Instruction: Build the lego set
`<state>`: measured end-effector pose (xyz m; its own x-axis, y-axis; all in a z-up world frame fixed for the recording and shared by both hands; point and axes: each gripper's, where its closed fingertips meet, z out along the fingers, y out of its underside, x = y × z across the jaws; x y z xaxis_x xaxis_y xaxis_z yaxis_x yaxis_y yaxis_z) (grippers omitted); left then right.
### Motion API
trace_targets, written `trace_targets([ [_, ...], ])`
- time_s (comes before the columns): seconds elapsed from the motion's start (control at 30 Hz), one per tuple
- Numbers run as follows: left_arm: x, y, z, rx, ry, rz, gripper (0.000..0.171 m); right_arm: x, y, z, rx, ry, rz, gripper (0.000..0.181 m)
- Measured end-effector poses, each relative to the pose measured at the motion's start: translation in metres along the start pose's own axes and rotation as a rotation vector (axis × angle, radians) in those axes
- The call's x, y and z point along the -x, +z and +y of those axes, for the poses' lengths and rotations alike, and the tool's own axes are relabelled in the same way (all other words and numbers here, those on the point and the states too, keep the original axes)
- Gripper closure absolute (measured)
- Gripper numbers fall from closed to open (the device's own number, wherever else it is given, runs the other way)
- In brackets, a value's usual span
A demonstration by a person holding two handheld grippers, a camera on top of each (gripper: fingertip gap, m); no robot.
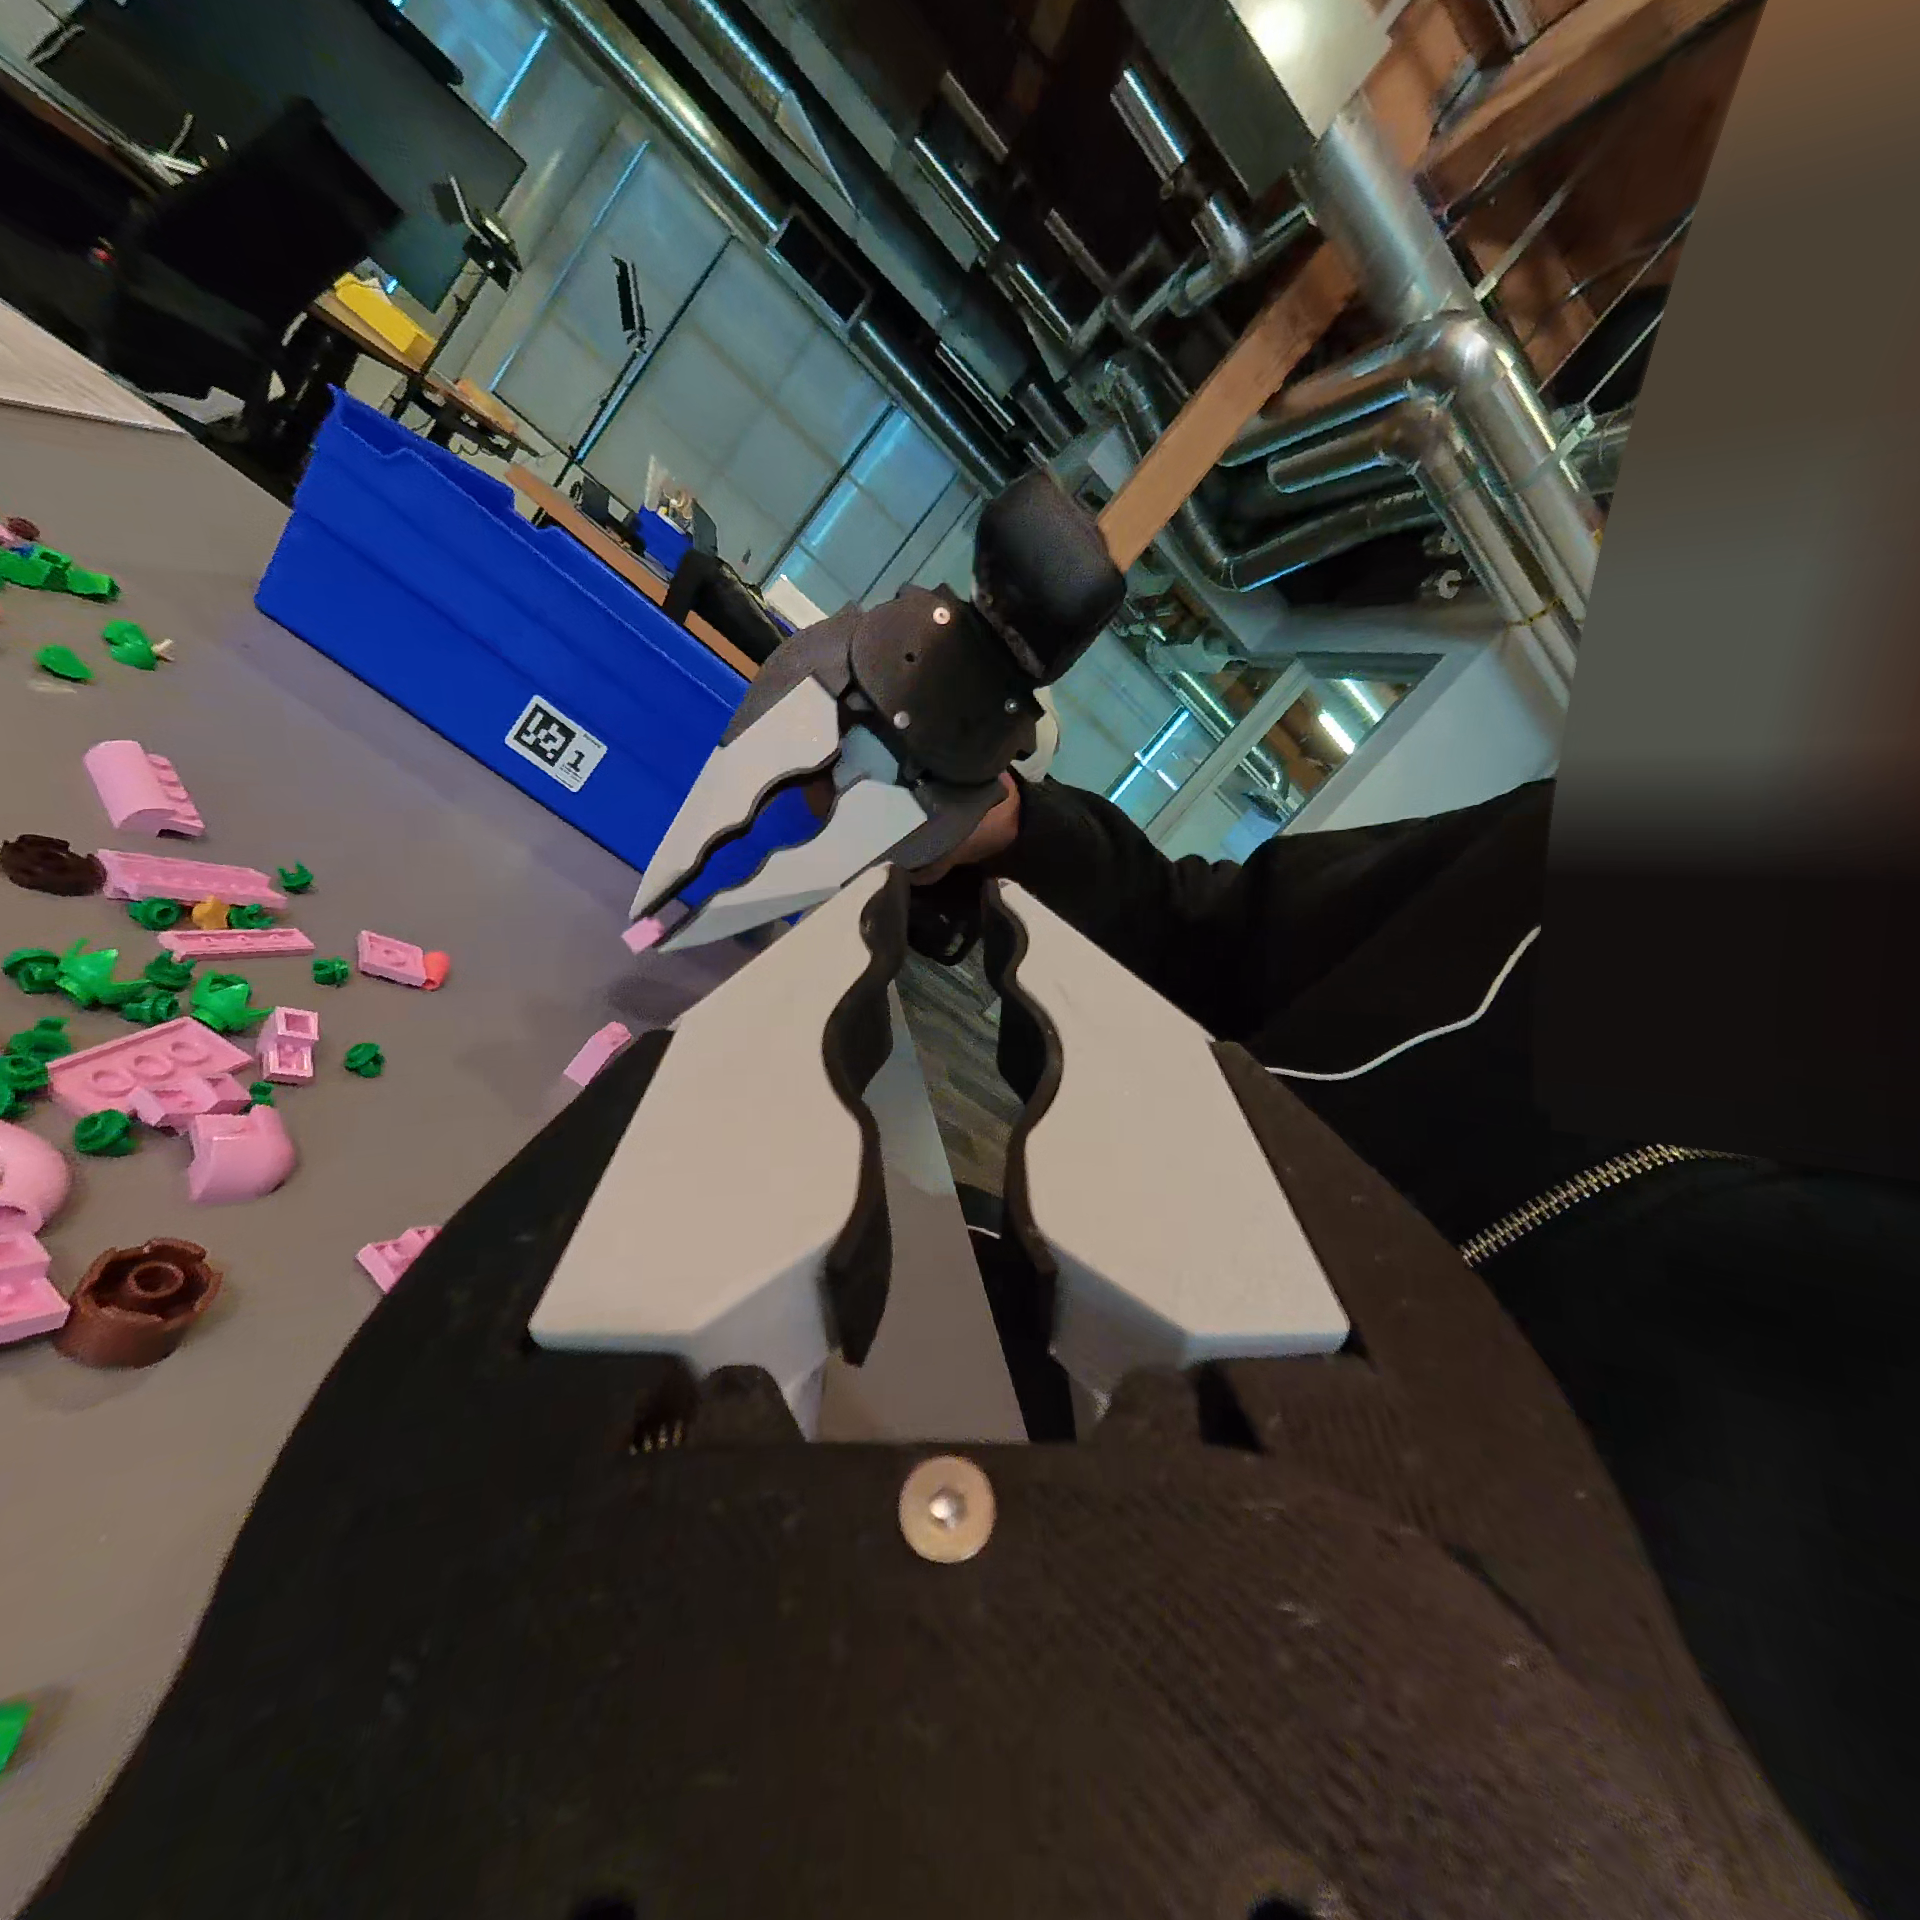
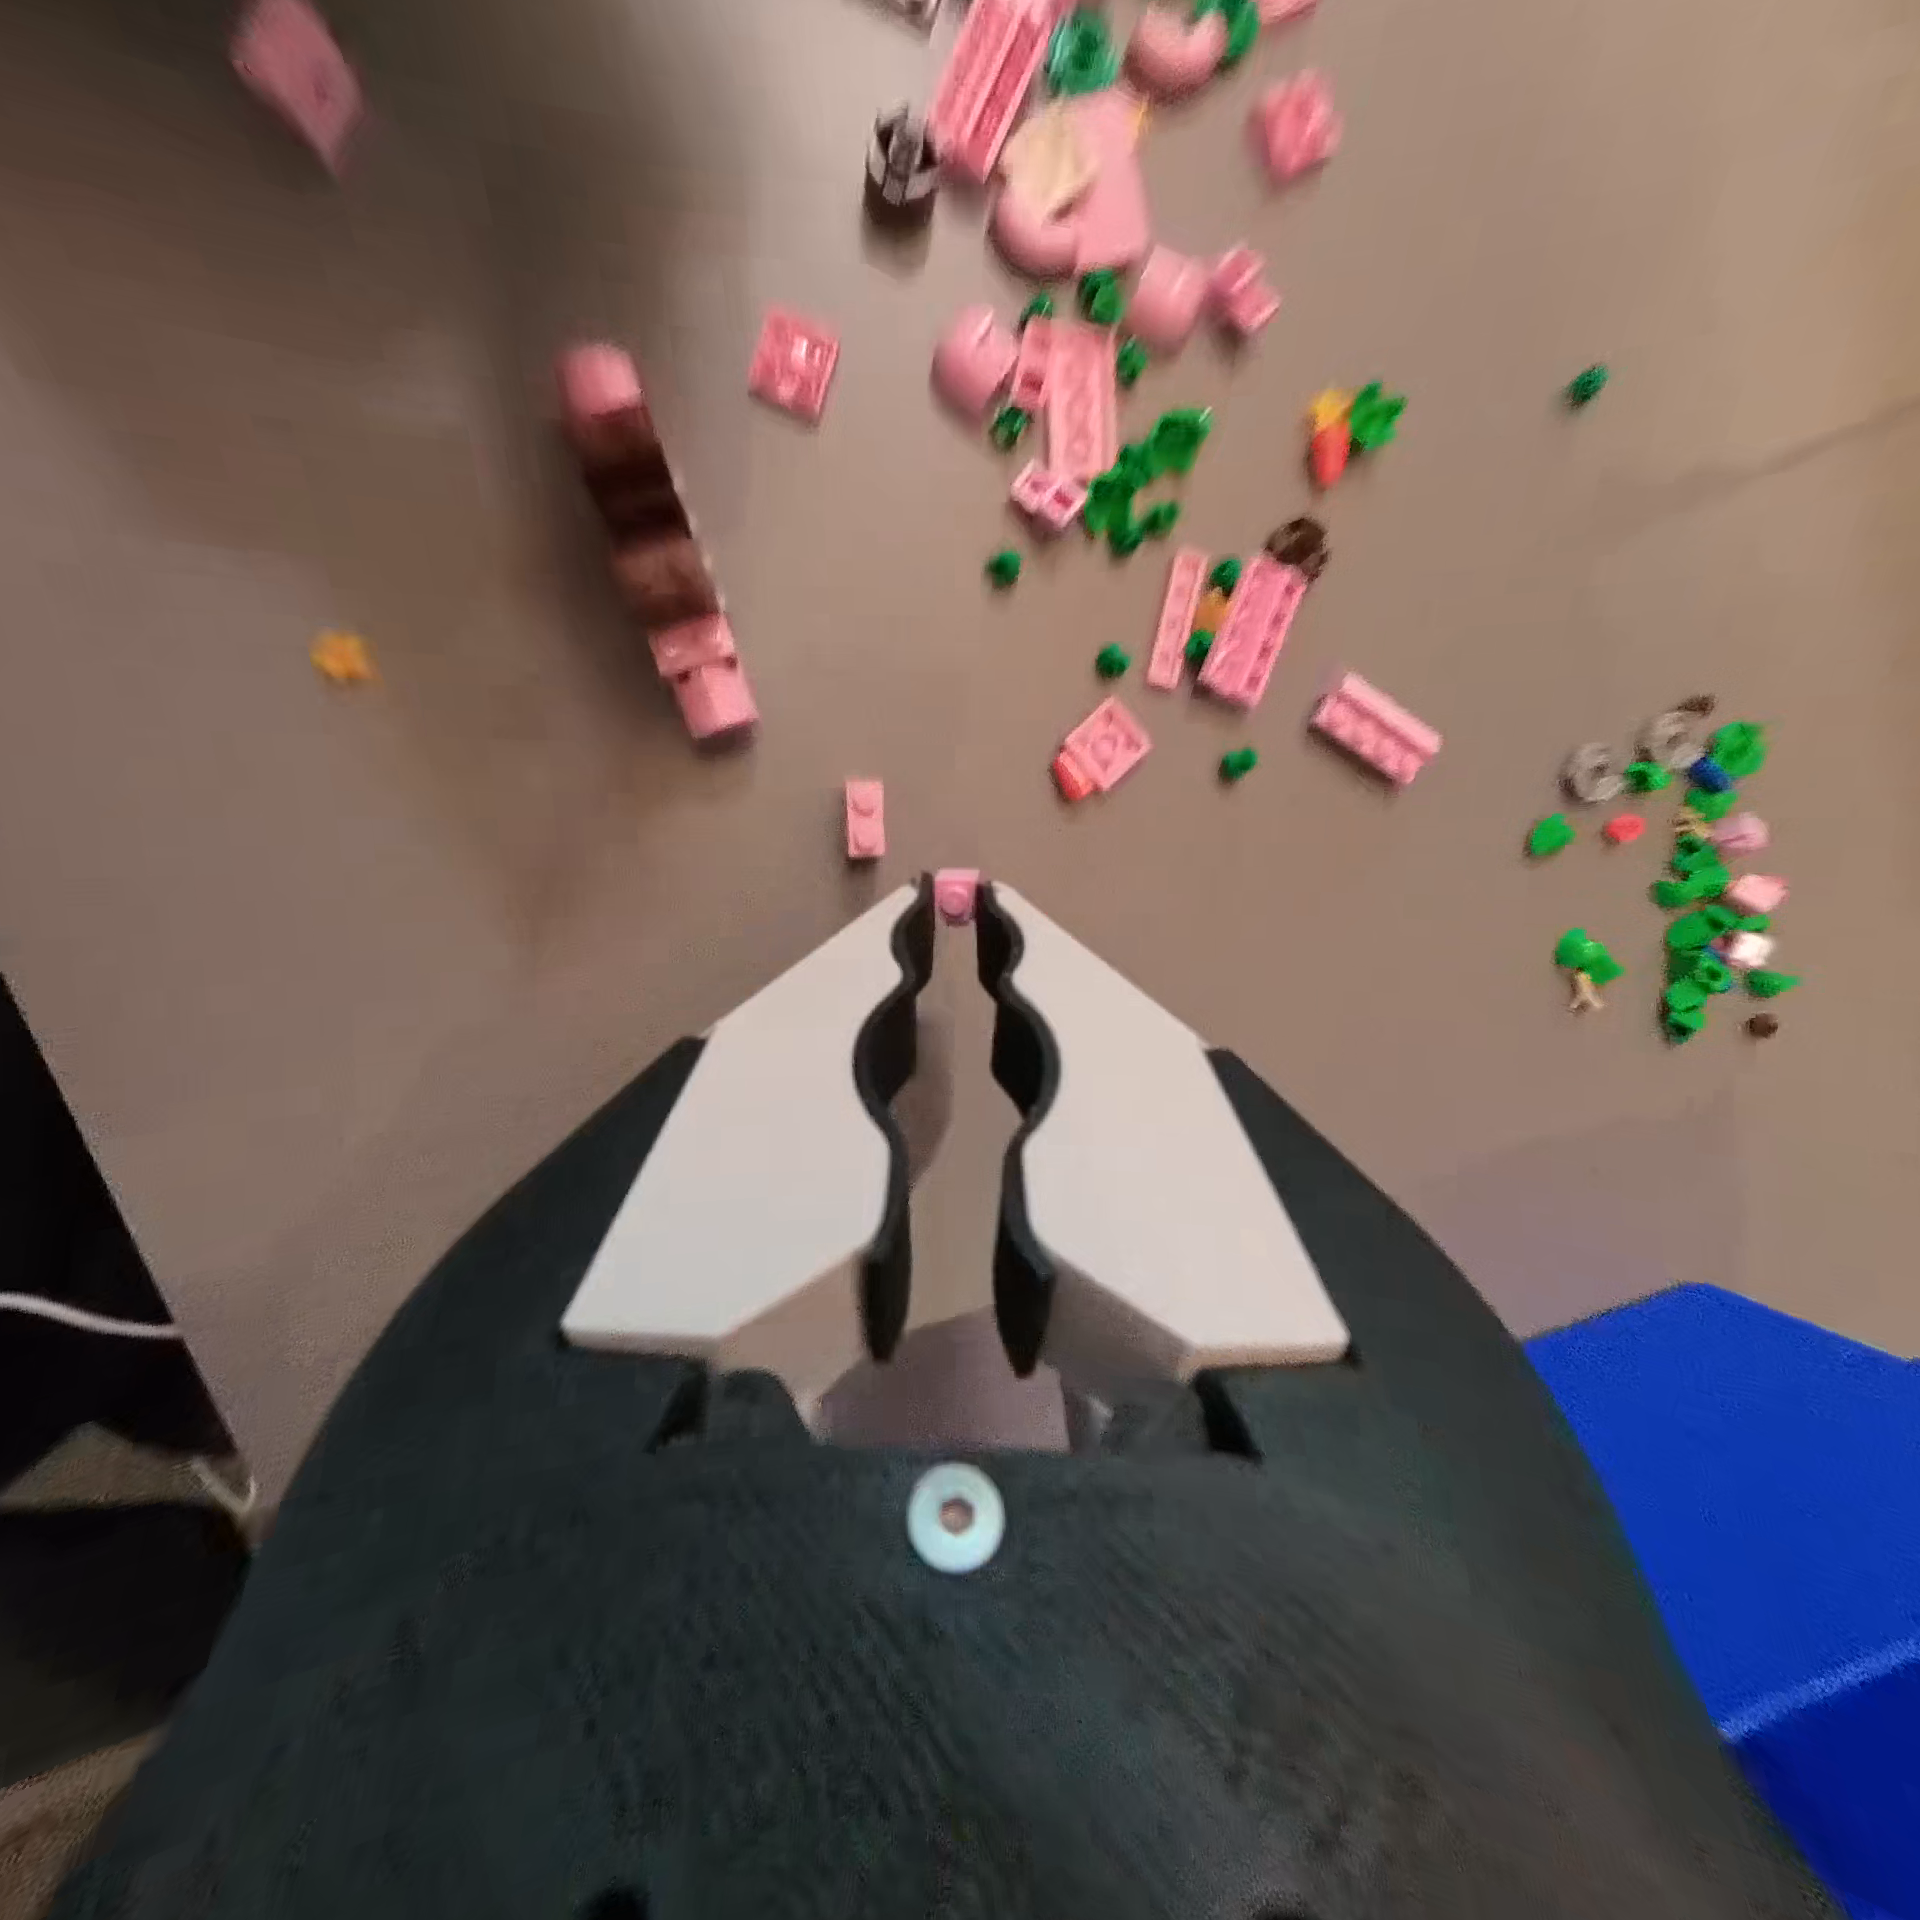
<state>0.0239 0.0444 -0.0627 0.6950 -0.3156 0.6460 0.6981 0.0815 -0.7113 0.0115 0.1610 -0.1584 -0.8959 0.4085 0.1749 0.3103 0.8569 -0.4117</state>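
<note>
My right gripper (image 2: 956, 891) is shut on a small pink brick (image 2: 956, 896) and holds it just above the grey table (image 2: 416, 831). In the left wrist view the same gripper (image 1: 665, 930) shows with the pink brick (image 1: 642, 933) at its tips. A stacked column of pink and brown bricks (image 2: 649, 540) lies on the table ahead and to the left. A small pink plate (image 2: 863, 818) lies just beyond the tips. My left gripper (image 1: 943, 881) is open a little and empty, and points at the right gripper from close by.
Loose pink, green and brown pieces (image 1: 156, 1039) are scattered over the table; they also show in the right wrist view (image 2: 1143, 468). A blue bin (image 1: 468, 623) stands at the table's far side, also in the right wrist view (image 2: 1766, 1558). A person's black sleeve (image 1: 1143, 883) is behind the grippers. My hands' fingertips stand some 15 centimetres from each other.
</note>
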Motion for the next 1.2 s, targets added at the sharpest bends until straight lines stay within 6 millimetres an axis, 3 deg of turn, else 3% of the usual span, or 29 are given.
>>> trace_targets([
  [0.33,0.002,-0.002,0.000,-0.013,-0.039,0.010,0.161,0.020,0.020,0.001,0.139,0.018,-0.220,0.175],
  [1.2,0.003,-0.003,-0.001,-0.020,-0.054,0.016,0.161,0.019,0.022,0.000,0.215,0.056,-0.260,0.175],
])
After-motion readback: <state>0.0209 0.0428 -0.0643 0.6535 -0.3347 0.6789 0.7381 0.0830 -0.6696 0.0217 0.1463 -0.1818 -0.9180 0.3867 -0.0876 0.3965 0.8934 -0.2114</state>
